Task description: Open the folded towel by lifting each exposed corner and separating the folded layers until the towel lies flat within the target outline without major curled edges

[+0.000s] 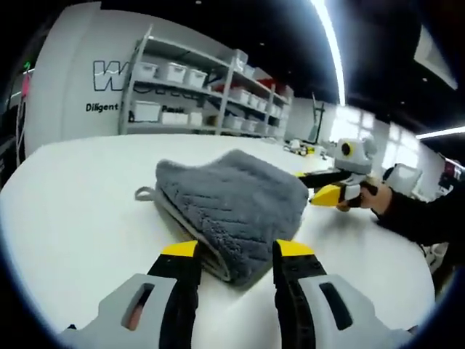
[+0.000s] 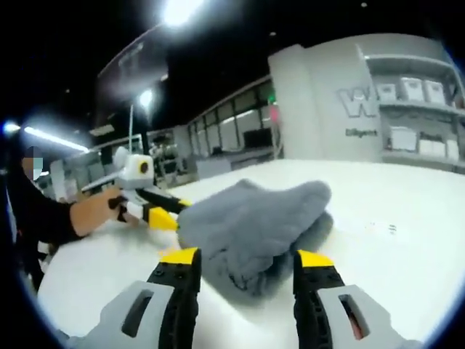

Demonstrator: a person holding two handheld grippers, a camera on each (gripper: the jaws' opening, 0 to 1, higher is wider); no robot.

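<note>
White table (image 1: pixel 80 211) all round; both tongs, left (image 1: pixel 236 254) and right (image 2: pixel 247 262), gape open with the folded grey towel (image 1: pixel 232 207) just ahead between their tips. Soft, light, floppy: I'd pinch one exposed corner's top layer.

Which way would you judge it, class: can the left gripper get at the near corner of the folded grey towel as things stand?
Probably yes. The left gripper has its jaws open on either side of the towel's near corner, nothing lies between, and the right gripper sits at the far side, out of its path.
</note>
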